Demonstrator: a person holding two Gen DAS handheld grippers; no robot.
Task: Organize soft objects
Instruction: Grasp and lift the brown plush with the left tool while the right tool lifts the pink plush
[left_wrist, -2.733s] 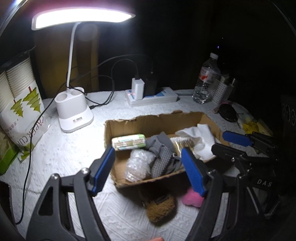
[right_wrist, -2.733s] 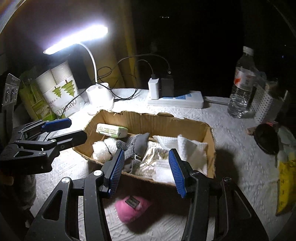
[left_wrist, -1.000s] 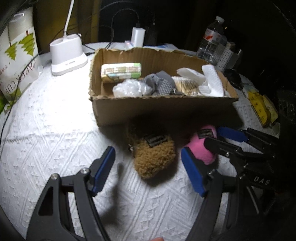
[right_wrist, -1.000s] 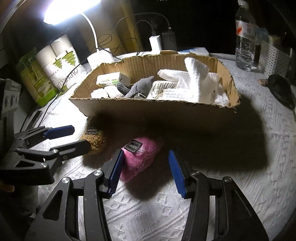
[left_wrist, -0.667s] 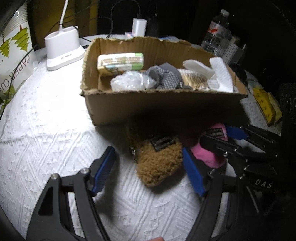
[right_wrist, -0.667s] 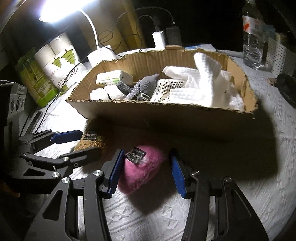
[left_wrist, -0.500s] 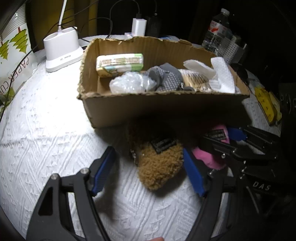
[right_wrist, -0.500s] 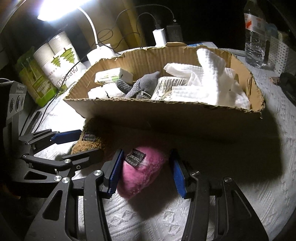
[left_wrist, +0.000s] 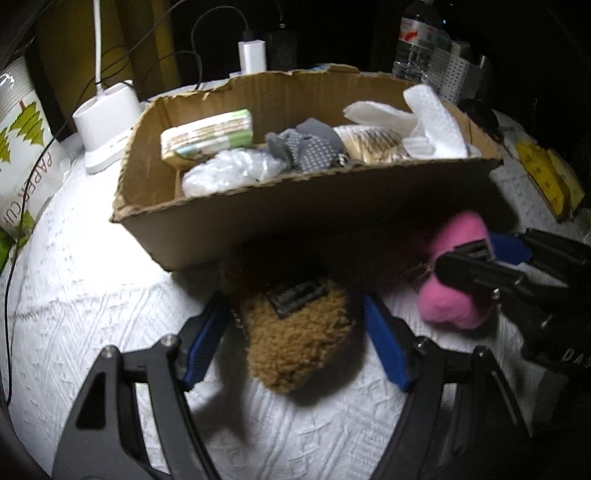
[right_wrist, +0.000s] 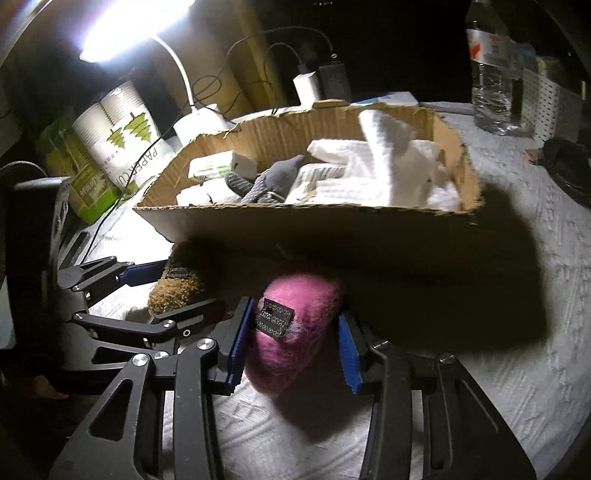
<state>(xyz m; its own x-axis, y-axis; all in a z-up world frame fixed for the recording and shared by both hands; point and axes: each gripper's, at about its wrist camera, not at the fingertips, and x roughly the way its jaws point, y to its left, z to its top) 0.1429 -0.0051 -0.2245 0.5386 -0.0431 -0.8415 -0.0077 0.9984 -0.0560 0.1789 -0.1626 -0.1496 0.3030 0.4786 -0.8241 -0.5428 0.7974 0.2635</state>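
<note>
Left wrist view: our left gripper (left_wrist: 295, 332) straddles the brown fleece pouch (left_wrist: 299, 332), jaws apart. Our right gripper (right_wrist: 291, 336) brackets the pink pouch (right_wrist: 291, 332), seemingly unclamped; next we squeeze, then lift into the cardboard box (right_wrist: 332, 225).

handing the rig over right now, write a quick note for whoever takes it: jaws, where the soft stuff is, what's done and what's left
Left gripper: jaws straddle the brown fuzzy pouch on the white cloth; whether the pads press it yet cannot be told.
Right gripper: jaws straddle the pink fuzzy pouch; contact cannot be told either.
Both pouches lie just in front of the cardboard box, outside it.
Done: the box already holds the white towel, a grey sock, a clear plastic bag and a tissue pack.
Left: probably close on each pouch, lift, and drop them into the box.
</note>
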